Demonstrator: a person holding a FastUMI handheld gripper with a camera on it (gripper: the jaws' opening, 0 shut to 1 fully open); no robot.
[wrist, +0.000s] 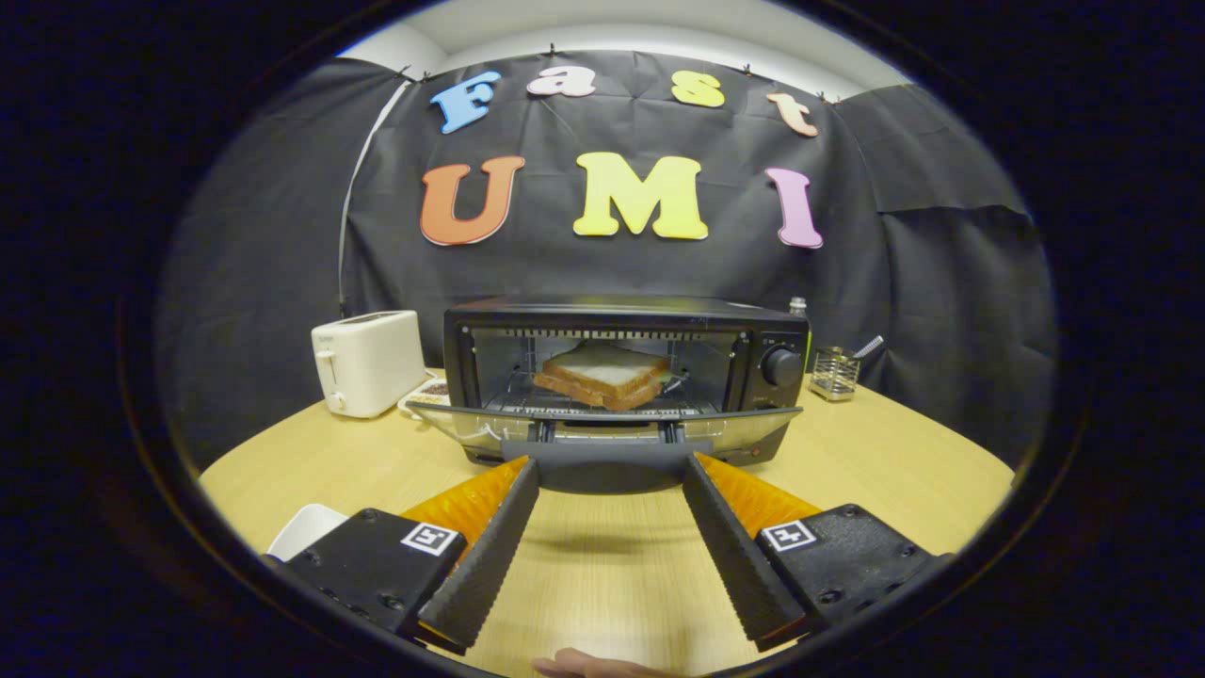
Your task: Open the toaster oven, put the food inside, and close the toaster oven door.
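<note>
The gripper (610,471) has its fingers spread wide with nothing between them, their tips at the handle of the black toaster oven's (626,372) lowered glass door (602,424). Beyond them, a toasted sandwich (602,375) sits on the wire rack inside. A white pop-up toaster (367,363) stands left of the oven on the round light wooden table (602,565); a small wire basket (834,373) stands right.

No readable text; the toaster oven (626,377) dial marks seem too blurred.
</note>
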